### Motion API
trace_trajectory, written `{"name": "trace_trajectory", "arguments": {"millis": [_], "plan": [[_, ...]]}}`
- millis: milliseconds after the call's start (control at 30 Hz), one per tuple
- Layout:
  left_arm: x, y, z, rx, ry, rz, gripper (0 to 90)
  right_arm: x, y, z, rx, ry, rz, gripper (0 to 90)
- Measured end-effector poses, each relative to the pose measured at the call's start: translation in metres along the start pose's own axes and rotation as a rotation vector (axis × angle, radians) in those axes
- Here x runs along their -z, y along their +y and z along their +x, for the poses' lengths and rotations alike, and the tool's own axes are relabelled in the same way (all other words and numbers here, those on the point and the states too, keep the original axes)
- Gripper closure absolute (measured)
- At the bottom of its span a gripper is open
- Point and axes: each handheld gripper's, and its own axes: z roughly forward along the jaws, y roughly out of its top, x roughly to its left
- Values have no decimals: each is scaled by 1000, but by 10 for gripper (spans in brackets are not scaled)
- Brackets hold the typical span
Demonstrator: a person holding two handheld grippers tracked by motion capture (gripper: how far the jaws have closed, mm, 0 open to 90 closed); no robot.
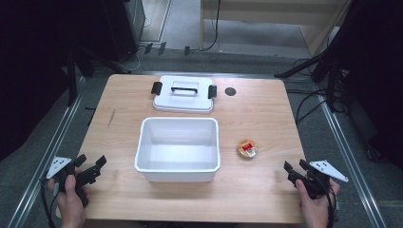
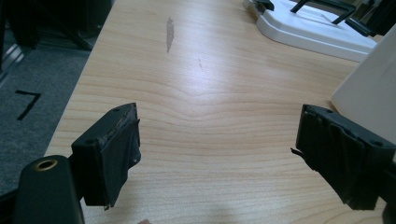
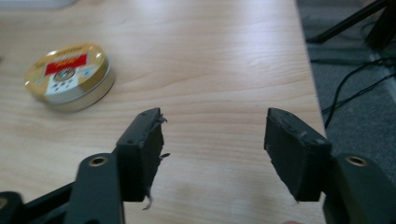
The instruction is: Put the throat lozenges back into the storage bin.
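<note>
A white rectangular bin (image 1: 177, 148) stands empty at the middle of the wooden table (image 1: 119, 104). Its white lid (image 1: 184, 94) with a black handle and black clips lies flat behind it, and the lid (image 2: 313, 28) also appears at the top right of the left gripper view. A small round gold tin (image 1: 247, 148) with a red label rests right of the bin; the tin (image 3: 70, 75) lies ahead and left of the right gripper's jaws. My left gripper (image 1: 90, 165) is open at the front left corner, holding nothing. My right gripper (image 1: 295, 170) is open at the front right, holding nothing.
A dark round hole (image 1: 230, 91) sits in the tabletop right of the lid. A grey smear (image 2: 169, 32) marks the wood at the left. The bin's wall (image 2: 369, 88) stands close to the left gripper's right jaw. Cables (image 3: 355, 84) lie on the floor beyond the table's right edge.
</note>
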Motion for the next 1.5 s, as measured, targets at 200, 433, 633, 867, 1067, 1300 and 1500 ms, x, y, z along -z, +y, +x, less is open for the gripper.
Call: {"name": "trace_trajectory", "arguments": {"millis": [200,433,633,867,1067,1300,1500], "plan": [[0,0,-2,-5,47,-1,146,3,22,10,73,5,52,384],[0,0,-4,-27,42,10,145,-6,47,40,215,44,269,199],[-1,0,-4,-44,29,30,145,-15,63,58,291,30,432,135],[-4,1,-5,-48,25,61,145,-30,81,74,327,46,648,42],[-4,1,-5,-54,6,65,146,-40,86,79,317,37,799,19],[-4,1,-3,-36,-8,66,146,-56,98,94,327,22,921,18],[-5,1,-3,-36,-20,80,146,-71,110,113,333,3,948,17]]}}
